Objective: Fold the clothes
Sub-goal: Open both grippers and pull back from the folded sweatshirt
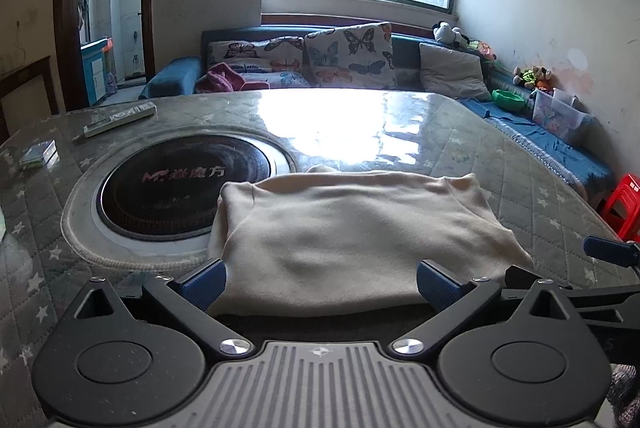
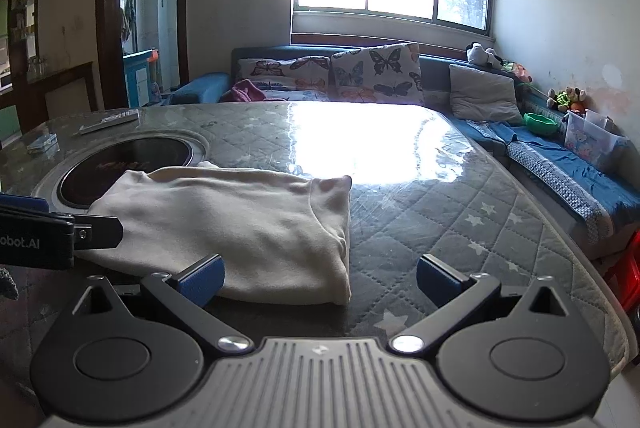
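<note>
Left wrist view, far left: a small box (image 1: 38, 154) and a remote (image 1: 120, 118) lie on the desk (image 1: 520, 188), which carries a quilted star-print cover under clear film. Left of centre, a round black hob (image 1: 176, 184) is set into the desk. The folded cream garment (image 1: 352, 240) lies at frame centre, its left edge overlapping the hob's rim. The left tongs (image 1: 320, 284) stand wide open at the garment's near edge, blue pads (image 1: 206, 284) either side of it, gripping nothing. At the right edge, part of the right tongs (image 1: 608, 252) shows.

Right wrist view: the left tongs' body enters at the left edge, over the garment's near left corner. The garment (image 2: 240, 224) sits left of centre. The right tongs (image 2: 320, 280) are wide open and empty, the left pad (image 2: 202, 280) overlapping the garment's near edge in the picture, the right pad over bare cover. Whether any pad touches the fabric cannot be told. A sofa (image 2: 560, 156) with cushions fills the upper right.
</note>
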Demonstrator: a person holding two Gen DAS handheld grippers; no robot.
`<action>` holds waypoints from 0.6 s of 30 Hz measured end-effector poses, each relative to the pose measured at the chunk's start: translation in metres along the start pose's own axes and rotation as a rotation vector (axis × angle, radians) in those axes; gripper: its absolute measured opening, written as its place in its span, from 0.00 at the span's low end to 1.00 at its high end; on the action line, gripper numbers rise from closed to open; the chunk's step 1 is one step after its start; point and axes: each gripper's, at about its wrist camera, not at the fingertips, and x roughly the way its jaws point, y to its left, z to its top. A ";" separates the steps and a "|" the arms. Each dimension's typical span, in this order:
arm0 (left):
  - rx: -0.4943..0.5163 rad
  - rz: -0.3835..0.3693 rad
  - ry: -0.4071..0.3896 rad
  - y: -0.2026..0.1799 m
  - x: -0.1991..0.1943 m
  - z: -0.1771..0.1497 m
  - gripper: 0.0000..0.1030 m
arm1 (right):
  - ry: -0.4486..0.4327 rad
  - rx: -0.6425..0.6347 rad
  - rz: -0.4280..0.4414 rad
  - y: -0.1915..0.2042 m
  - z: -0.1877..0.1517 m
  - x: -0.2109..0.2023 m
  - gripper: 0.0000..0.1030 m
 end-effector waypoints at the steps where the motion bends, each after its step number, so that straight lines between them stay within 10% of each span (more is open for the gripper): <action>1: -0.001 0.000 0.003 0.000 0.000 0.000 1.00 | 0.000 -0.003 -0.003 0.001 0.000 -0.001 1.00; 18: 0.016 0.040 0.031 -0.001 0.000 -0.006 1.00 | 0.018 -0.063 -0.014 0.013 -0.005 -0.006 1.00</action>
